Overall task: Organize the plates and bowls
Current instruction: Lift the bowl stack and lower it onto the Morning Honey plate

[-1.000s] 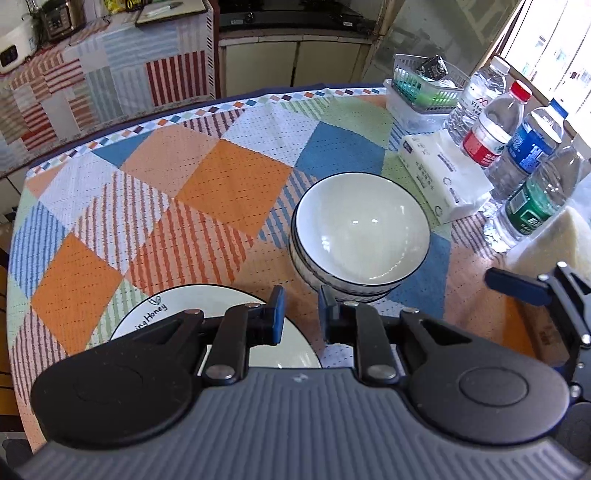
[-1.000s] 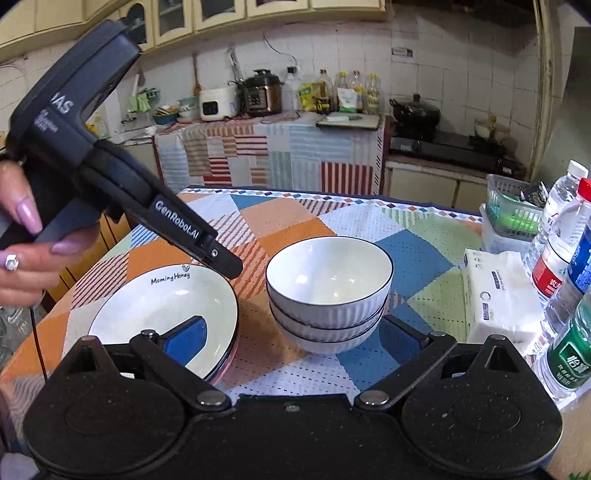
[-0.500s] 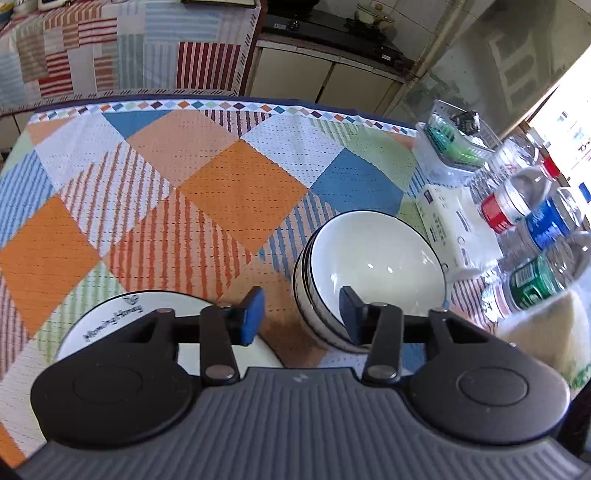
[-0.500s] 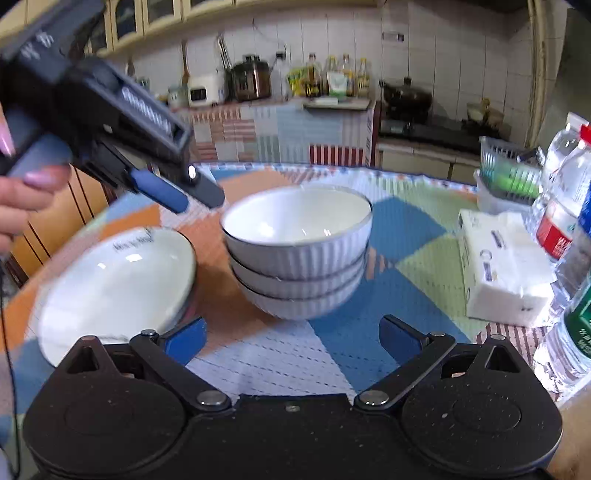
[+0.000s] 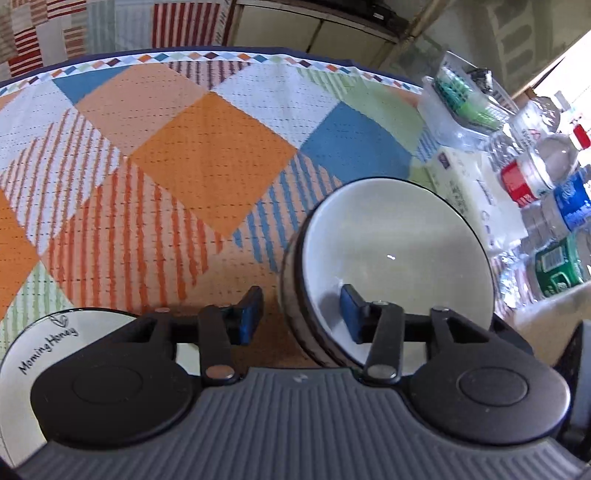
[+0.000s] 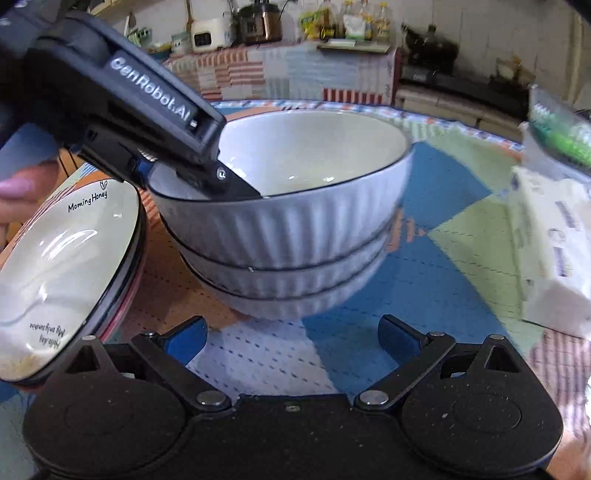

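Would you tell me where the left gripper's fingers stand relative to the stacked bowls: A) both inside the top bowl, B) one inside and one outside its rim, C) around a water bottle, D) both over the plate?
B: the left gripper straddles the rim of the top bowl, one finger inside, one outside.

— Plainly a home kitchen; white tiled wall (image 6: 480, 22) at the back; long counter draped in a red, grey and white striped patchwork cloth (image 6: 280, 74).

— Crowded with household gear too; brown rice cooker (image 6: 260, 22), small white appliance (image 6: 208, 33), row of oil and sauce bottles (image 6: 343, 24); black wok on a dark stove (image 6: 430, 46) to the right.

— And a dining table under a chequered orange, blue and green tablecloth (image 5: 207, 155); white tissue pack (image 6: 550, 251), plastic water bottles (image 5: 554, 206) along its edge.
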{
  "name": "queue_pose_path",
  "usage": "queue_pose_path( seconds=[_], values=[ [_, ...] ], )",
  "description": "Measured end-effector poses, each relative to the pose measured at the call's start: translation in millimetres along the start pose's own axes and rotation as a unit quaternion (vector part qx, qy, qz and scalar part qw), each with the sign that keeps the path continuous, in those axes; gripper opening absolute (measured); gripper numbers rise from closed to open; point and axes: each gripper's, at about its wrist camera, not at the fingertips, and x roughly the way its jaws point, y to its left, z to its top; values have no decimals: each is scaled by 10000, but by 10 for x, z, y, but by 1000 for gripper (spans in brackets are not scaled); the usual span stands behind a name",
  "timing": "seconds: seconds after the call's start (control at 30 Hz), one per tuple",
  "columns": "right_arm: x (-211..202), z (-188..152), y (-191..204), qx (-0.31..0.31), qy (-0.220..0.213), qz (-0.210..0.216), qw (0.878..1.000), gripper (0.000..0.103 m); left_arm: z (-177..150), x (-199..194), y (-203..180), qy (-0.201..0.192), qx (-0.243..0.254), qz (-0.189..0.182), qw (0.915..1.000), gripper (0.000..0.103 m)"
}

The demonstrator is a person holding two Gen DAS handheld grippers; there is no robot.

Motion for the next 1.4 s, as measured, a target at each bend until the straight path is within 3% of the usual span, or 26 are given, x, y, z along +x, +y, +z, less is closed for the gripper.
queue_pose_path(
  seconds=[0.13,0.27,0.53,0.87,1.1,1.4],
  values=[
    [57,120,-43,539,-288,226,9979,98,-8,-4,3,-45,-49,-9,10000,35],
    [85,92,-18,567,-480,235,9970,100,-6,-21,4,0,-79,5,10000,33],
    [-69,-4,35,630,-590,252,9959,100,-102,-190,-217,16,611,240,9978,33],
    [-589,8,215,512,-1125,134,9922,100,-238,-846,-389,-370,806,101,9960,33],
    [-958,-6,510,372,-1431,182,9888,99,-450,-1346,-420,-681,833,332,9936,33],
    [-1259,22,966,-95,-1487,331,9883,99,-741,-1879,-176,-628,574,389,9956,33]
  ],
)
